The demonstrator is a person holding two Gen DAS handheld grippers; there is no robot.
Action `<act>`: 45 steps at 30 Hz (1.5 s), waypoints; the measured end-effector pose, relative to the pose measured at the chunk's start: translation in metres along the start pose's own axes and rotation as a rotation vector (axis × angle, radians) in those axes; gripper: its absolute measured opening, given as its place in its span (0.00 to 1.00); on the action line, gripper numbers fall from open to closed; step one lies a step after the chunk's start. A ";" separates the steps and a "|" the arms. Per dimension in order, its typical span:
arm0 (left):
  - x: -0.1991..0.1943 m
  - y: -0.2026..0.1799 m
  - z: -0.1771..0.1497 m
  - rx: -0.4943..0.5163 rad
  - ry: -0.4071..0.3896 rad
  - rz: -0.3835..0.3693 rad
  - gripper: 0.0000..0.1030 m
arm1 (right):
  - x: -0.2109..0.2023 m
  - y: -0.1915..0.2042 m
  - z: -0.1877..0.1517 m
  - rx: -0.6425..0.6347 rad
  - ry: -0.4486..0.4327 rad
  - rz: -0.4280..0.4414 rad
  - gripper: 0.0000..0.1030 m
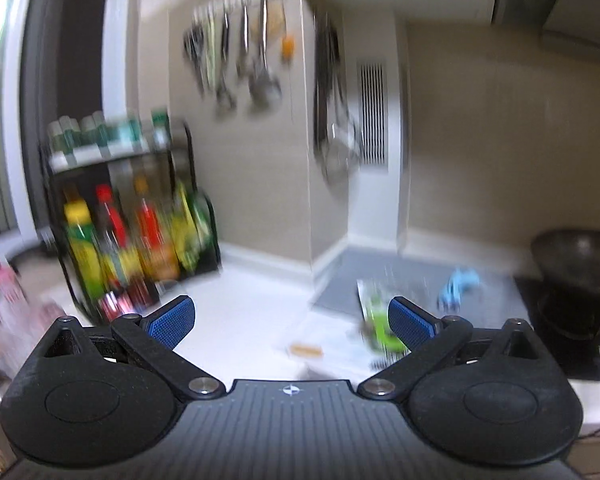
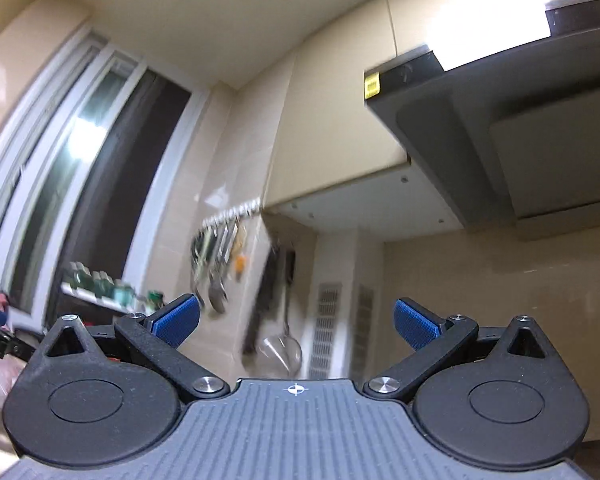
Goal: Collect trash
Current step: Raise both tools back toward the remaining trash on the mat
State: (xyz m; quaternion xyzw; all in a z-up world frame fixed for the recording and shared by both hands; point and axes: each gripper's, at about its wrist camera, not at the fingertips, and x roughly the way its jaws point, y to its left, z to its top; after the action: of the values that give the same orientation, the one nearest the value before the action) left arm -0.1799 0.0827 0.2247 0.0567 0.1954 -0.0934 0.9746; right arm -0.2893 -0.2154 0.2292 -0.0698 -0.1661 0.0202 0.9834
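Note:
In the left wrist view my left gripper (image 1: 292, 320) is open over a white counter (image 1: 240, 312), holding nothing. Ahead and to its right lie a green and white wrapper (image 1: 374, 312), a white paper scrap with a small orange piece (image 1: 306, 349), and a crumpled blue item (image 1: 458, 286) on a grey mat (image 1: 412, 272). The view is blurred by motion. In the right wrist view my right gripper (image 2: 296, 322) is open and empty, tilted up at the wall and cabinets. No trash shows in that view.
A black rack of sauce bottles (image 1: 136, 224) stands at the left of the counter. Utensils (image 1: 236, 52) hang on the wall. A black wok (image 1: 580, 256) sits on the stove at the right. A range hood (image 2: 508, 128) and a window (image 2: 80, 176) fill the right wrist view.

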 end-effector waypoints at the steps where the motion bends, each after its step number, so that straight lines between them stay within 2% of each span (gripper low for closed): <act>1: 0.011 -0.001 -0.008 -0.006 0.027 -0.005 1.00 | 0.005 -0.003 -0.009 0.028 0.031 0.006 1.00; 2: 0.021 -0.002 -0.016 -0.013 0.051 -0.015 1.00 | 0.010 -0.008 -0.017 0.071 0.062 -0.006 1.00; 4: 0.037 -0.006 -0.031 -0.015 0.100 -0.043 1.00 | 0.009 -0.017 -0.032 0.167 0.105 -0.087 1.00; 6: 0.051 -0.010 -0.045 -0.013 0.128 -0.064 1.00 | 0.006 -0.029 -0.035 0.239 0.121 -0.140 1.00; 11: 0.068 -0.013 -0.055 0.013 0.143 -0.073 1.00 | 0.003 -0.056 -0.027 0.337 0.117 -0.126 1.00; 15: 0.064 -0.005 -0.042 -0.005 0.118 -0.064 1.00 | 0.004 -0.054 -0.028 0.291 0.108 -0.152 1.00; 21: 0.043 -0.001 -0.031 0.024 0.059 -0.056 1.00 | 0.011 -0.056 0.024 0.179 -0.028 -0.203 1.00; 24: 0.036 0.001 -0.034 0.010 0.053 -0.071 1.00 | 0.017 -0.057 0.040 0.164 -0.049 -0.199 1.00; 27: 0.035 0.001 -0.041 0.005 0.061 -0.073 1.00 | 0.025 -0.048 0.025 0.170 0.030 -0.162 1.00; 29: 0.037 0.001 -0.045 0.003 0.073 -0.071 1.00 | 0.034 -0.034 0.001 0.148 0.113 -0.141 1.00; 33: 0.052 -0.003 -0.047 -0.009 0.093 -0.065 1.00 | 0.052 -0.010 -0.055 0.117 0.267 -0.157 1.00; 38: 0.082 -0.018 -0.037 -0.003 0.087 -0.083 1.00 | 0.083 -0.018 -0.115 0.263 0.499 -0.136 1.00; 41: 0.109 -0.032 -0.030 0.004 0.100 -0.099 1.00 | 0.092 -0.034 -0.143 0.382 0.575 -0.154 1.00; 45: 0.151 -0.053 -0.022 0.003 0.127 -0.120 1.00 | 0.100 -0.046 -0.179 0.451 0.635 -0.191 1.00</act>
State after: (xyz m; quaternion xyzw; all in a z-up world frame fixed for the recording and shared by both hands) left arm -0.0624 0.0098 0.1412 0.0523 0.2597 -0.1480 0.9528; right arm -0.1353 -0.2782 0.1009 0.1605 0.1489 -0.0578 0.9740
